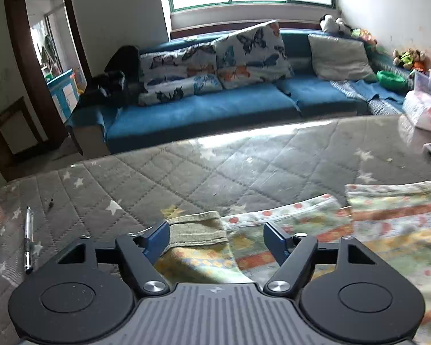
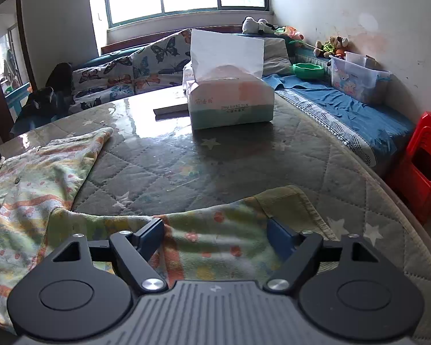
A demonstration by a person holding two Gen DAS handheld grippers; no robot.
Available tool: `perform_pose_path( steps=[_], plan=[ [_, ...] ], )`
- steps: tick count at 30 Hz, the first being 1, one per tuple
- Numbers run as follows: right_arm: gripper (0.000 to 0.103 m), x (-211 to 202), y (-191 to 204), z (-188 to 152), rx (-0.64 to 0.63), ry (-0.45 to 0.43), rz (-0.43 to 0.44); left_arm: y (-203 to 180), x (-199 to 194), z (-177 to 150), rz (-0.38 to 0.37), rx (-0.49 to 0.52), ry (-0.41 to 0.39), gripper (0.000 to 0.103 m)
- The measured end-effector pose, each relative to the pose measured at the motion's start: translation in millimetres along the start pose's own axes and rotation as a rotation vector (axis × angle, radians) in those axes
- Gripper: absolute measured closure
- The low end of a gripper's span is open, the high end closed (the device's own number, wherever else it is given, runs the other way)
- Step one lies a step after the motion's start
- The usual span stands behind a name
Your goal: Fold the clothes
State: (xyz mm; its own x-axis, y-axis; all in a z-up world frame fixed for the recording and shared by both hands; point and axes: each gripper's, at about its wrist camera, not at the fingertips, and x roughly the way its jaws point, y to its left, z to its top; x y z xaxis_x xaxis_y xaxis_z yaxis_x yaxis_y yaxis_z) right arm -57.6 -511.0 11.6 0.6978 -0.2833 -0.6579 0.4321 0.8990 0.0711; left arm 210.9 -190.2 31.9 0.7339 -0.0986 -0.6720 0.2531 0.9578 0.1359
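A child's printed garment [image 1: 388,230], pale green and yellow with orange stripes and red dots, lies spread on the grey quilted table cover [image 1: 186,178]. My left gripper [image 1: 217,234] is open, its jaws wide apart over the sleeve with the olive ribbed cuff [image 1: 198,230]. My right gripper [image 2: 215,234] is open over the other sleeve [image 2: 215,230], whose olive cuff [image 2: 296,204] lies just right of the jaws. The garment's body [image 2: 28,195] stretches to the left in the right wrist view.
A tissue pack [image 2: 230,100] stands at the table's far side. A pen [image 1: 28,238] lies at the left. A blue sofa [image 1: 201,112] with butterfly cushions runs behind. A red stool [image 2: 425,164] stands to the right, and a clear box [image 2: 356,77] sits on the bench.
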Motion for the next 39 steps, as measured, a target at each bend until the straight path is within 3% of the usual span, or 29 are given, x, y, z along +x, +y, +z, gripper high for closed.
perform_pose_path(
  steps=[5, 12, 19, 21, 31, 39],
  plan=[
    [0.020, 1.9, 0.5, -0.1, -0.004, -0.007, 0.001, 6.1, 12.8, -6.4, -0.010, 0.002, 0.023, 0.031],
    [0.018, 4.4, 4.1, -0.7, -0.015, -0.012, -0.004, 10.1, 18.3, -13.2, -0.019, 0.018, 0.002, 0.044],
    [0.018, 4.5, 3.7, -0.9, -0.010, -0.014, -0.003, 14.7, 10.9, -10.0, -0.024, 0.022, -0.013, 0.083],
    [0.018, 4.6, 3.7, -1.1, -0.007, -0.016, -0.003, 20.6, 5.1, -9.9, -0.023, -0.003, -0.026, 0.086],
    [0.018, 4.4, 2.5, -1.5, 0.001, -0.018, 0.001, 80.1, -88.4, -24.3, -0.041, -0.191, -0.168, 0.090],
    [0.018, 5.2, 3.7, -0.5, -0.022, -0.008, -0.002, 149.8, -174.0, -79.4, 0.013, -0.346, -0.252, 0.090]
  ],
)
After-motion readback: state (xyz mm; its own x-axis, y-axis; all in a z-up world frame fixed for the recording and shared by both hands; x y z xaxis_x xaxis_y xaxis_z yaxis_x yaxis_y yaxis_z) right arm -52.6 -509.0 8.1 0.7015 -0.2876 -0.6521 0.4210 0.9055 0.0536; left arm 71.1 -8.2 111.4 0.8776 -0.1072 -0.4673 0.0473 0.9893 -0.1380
